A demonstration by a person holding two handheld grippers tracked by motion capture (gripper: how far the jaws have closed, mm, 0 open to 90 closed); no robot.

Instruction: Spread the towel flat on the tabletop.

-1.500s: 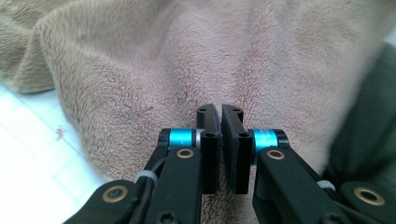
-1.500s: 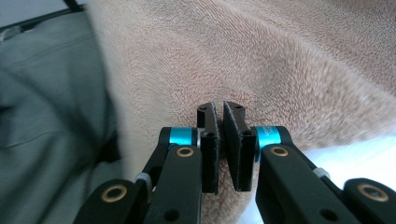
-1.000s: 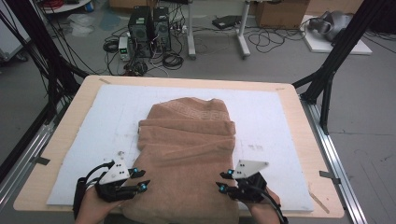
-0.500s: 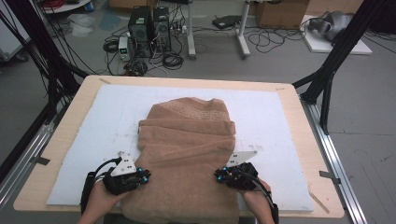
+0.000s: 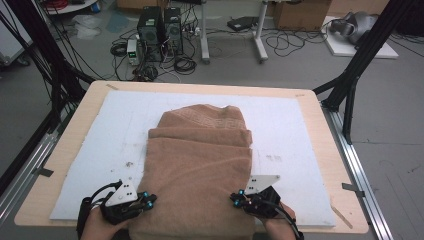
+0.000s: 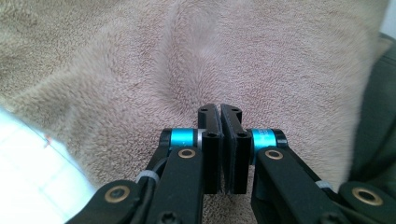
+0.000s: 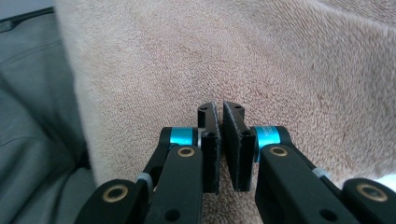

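A brown towel [image 5: 200,155] lies folded on the white mat [image 5: 100,140], its near end hanging over the table's front edge. My left gripper [image 5: 150,199] sits at the towel's near left edge and my right gripper [image 5: 234,197] at its near right edge. Both sets of jaws have just been closing. In the left gripper view the left gripper [image 6: 219,108] is shut, with a ridge of towel [image 6: 140,56] puckering up from its tips. In the right gripper view the right gripper [image 7: 219,106] is shut to a sliver against the towel [image 7: 280,56] pile.
The wooden table [image 5: 327,150] frames the mat, with bare mat left and right of the towel. Black frame legs [image 5: 350,85] stand at the far right corner. Computers and cables [image 5: 160,30] lie on the floor beyond. Grey trousers [image 7: 37,116] show beside the towel's edge.
Both grippers have come in from beside the towel onto its near side edges, and their jaws went from open to shut. The towel itself lies as before.
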